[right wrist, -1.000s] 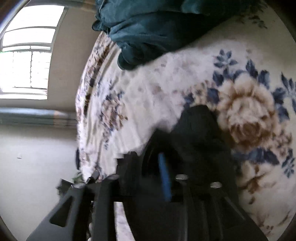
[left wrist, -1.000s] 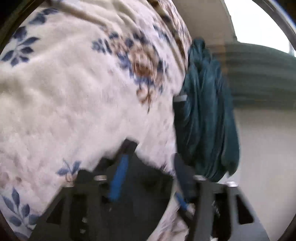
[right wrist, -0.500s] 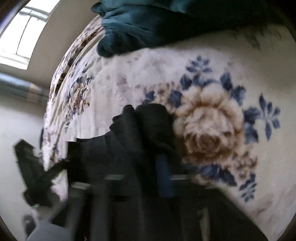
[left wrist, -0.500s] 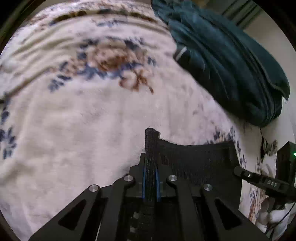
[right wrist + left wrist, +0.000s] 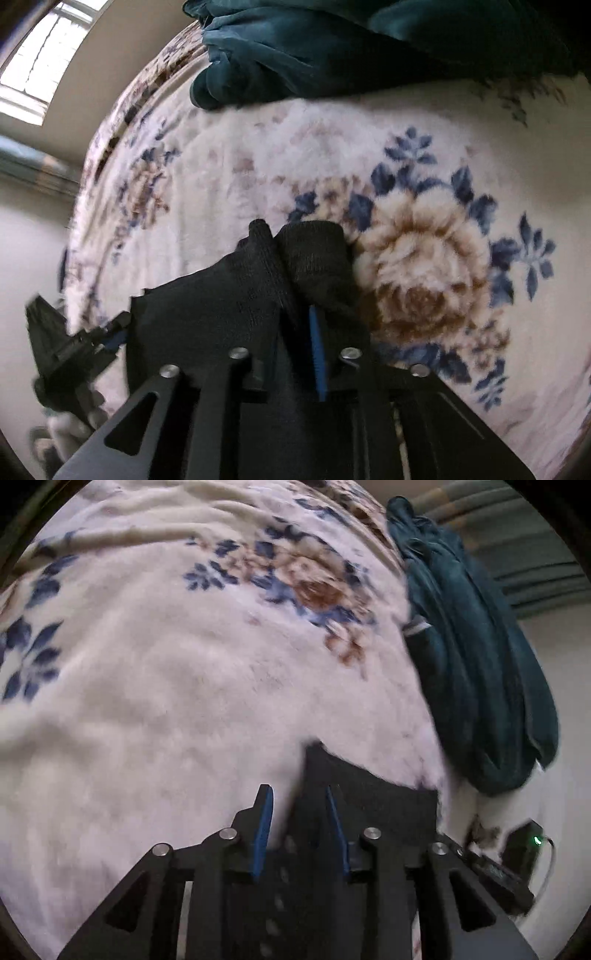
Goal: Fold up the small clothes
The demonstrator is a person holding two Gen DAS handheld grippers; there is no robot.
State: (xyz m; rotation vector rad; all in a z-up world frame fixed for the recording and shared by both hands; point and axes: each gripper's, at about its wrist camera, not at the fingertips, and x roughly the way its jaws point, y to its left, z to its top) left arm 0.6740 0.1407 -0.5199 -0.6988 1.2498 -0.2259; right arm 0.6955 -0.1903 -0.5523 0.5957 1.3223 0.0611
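A small black knitted garment (image 5: 369,797) lies on the floral fleece blanket (image 5: 166,686). In the left wrist view my left gripper (image 5: 296,790) hangs just above the garment's left edge. Its blue pads stand apart and the jaws are opening, with that edge loose between them. In the right wrist view the garment (image 5: 221,295) is bunched into a raised fold. My right gripper (image 5: 293,321) straddles that fold; its jaws are opening too, and the face of one blue pad (image 5: 317,350) shows bare. The left gripper (image 5: 74,343) appears blurred at that view's left edge.
A heap of dark teal cloth (image 5: 480,672) lies along the blanket's far side (image 5: 332,48). The bed's edge drops away to a pale wall beyond it. A window (image 5: 40,70) glows at upper left. A black device with a green light (image 5: 532,840) sits lower right.
Half a second ago the left pads were pinched together on the garment's edge; now they stand apart. The right view has sharpened, and its pads have parted around the fold.
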